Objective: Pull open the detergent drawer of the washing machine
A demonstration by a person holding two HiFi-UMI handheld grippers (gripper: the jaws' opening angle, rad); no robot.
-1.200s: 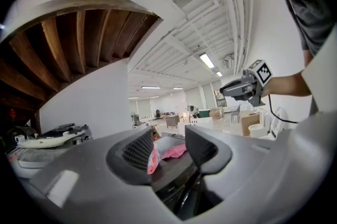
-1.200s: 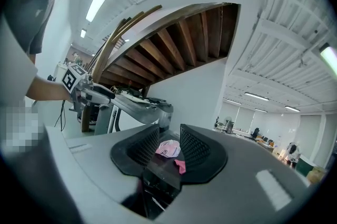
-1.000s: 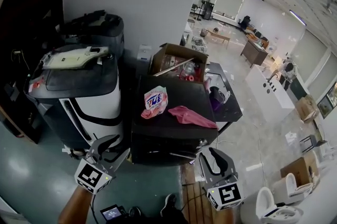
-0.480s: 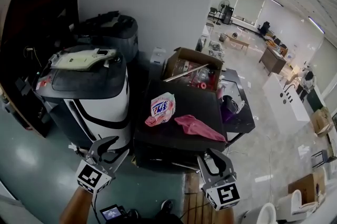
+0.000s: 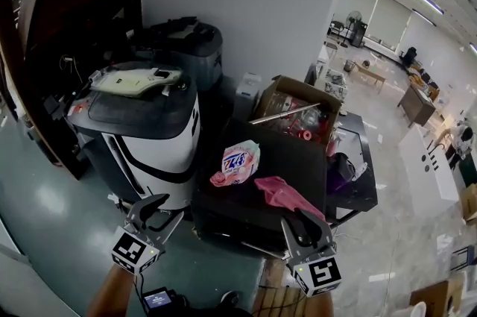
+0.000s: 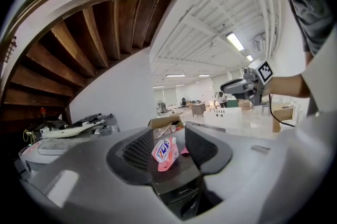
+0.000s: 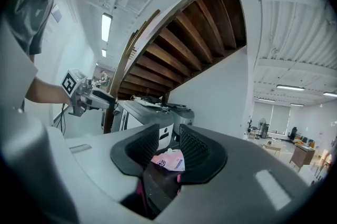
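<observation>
Pink cloth (image 5: 282, 195) lies near a pink pouch (image 5: 239, 162).

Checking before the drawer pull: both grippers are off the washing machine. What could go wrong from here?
1. The pink cloth lies near the front edge of the washing machine top, close to the right gripper; it may snag or get dragged off.
2. The machine's front is dark and seen steeply in the head view. I cannot pick out the drawer, so a wrong grab is possible.
3. The detergent pouch sits loose on top; a hard tug could shift it.
</observation>
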